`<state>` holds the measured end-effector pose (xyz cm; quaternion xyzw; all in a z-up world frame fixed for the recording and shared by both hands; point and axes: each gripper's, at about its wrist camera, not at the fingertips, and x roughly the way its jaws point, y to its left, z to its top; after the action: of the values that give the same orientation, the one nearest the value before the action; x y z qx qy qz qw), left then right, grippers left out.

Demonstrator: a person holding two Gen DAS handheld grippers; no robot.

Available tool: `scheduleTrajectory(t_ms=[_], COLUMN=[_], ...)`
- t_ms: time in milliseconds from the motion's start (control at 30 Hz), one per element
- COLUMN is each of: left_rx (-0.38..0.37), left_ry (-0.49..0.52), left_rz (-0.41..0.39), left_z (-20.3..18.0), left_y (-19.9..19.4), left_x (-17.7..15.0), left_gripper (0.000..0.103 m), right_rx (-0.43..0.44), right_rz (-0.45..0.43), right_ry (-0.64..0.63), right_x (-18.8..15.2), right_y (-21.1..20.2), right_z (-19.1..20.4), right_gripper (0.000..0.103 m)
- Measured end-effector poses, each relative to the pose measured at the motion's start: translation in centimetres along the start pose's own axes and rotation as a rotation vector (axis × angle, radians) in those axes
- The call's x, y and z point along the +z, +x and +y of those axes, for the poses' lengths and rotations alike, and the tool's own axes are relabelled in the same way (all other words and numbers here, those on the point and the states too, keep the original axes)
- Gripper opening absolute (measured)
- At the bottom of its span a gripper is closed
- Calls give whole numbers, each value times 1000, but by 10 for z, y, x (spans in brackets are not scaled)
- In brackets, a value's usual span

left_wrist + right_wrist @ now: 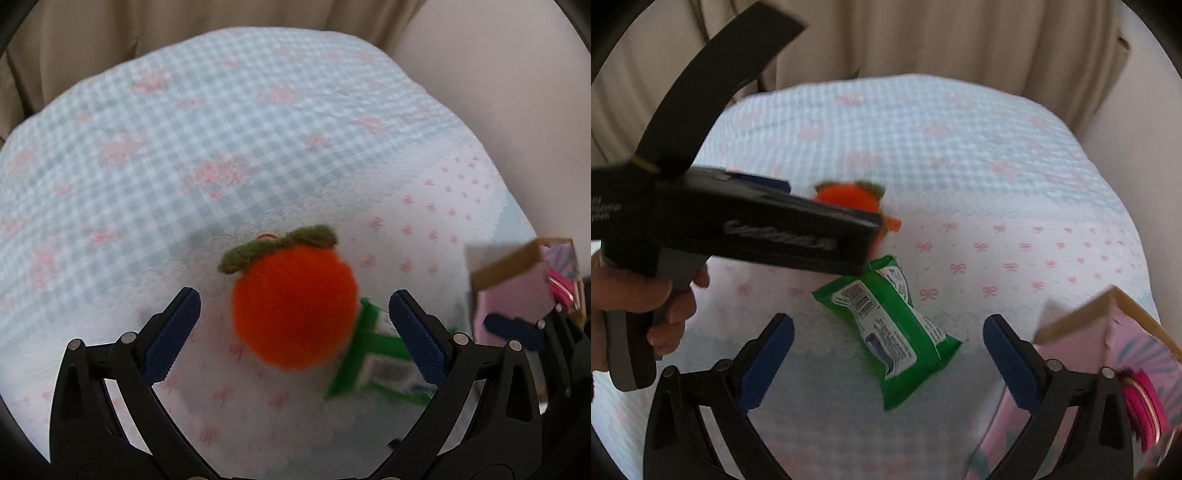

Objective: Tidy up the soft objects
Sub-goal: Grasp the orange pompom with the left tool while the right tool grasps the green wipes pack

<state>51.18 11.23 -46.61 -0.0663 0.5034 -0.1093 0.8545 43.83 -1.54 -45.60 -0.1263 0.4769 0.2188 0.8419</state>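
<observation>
An orange plush fruit (293, 306) with a green felt leaf lies on the patterned bedcover (221, 147). My left gripper (295, 332) is open, its blue pads either side of the plush, which sits between and just ahead of them. A green wipes packet (373, 363) lies beside the plush on its right. In the right wrist view the green packet (890, 326) lies between and ahead of my open right gripper (888, 360). The left gripper's black body (746, 225) covers most of the plush (846, 197).
A pink cardboard box (1108, 365) with open flaps stands at the right, a pink ring-bound item (1145, 402) at its edge; it also shows in the left wrist view (524, 291). Beige curtains (923, 37) hang behind the bed.
</observation>
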Motion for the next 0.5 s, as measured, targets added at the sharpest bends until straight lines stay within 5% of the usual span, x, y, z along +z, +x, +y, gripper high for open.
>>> scheduleTrajectory(t_ms=[133, 233, 367, 500], left_rx=[18, 17, 22, 8], left_ry=[0, 5, 28, 28], left_rz=[-19, -21, -4, -19], left_z=[0, 0, -2, 3], left_y=[19, 24, 31, 27], left_x=[-1, -2, -4, -6], left_gripper=[98, 82, 47, 35], right_rx=[2, 13, 29, 35], right_rz=[63, 103, 118, 92], right_ry=[-23, -7, -11, -8], right_x=[-3, -5, -10, -11], right_y=[31, 47, 58, 54], right_z=[-5, -10, -10, -7], right_gripper=[96, 85, 67, 54])
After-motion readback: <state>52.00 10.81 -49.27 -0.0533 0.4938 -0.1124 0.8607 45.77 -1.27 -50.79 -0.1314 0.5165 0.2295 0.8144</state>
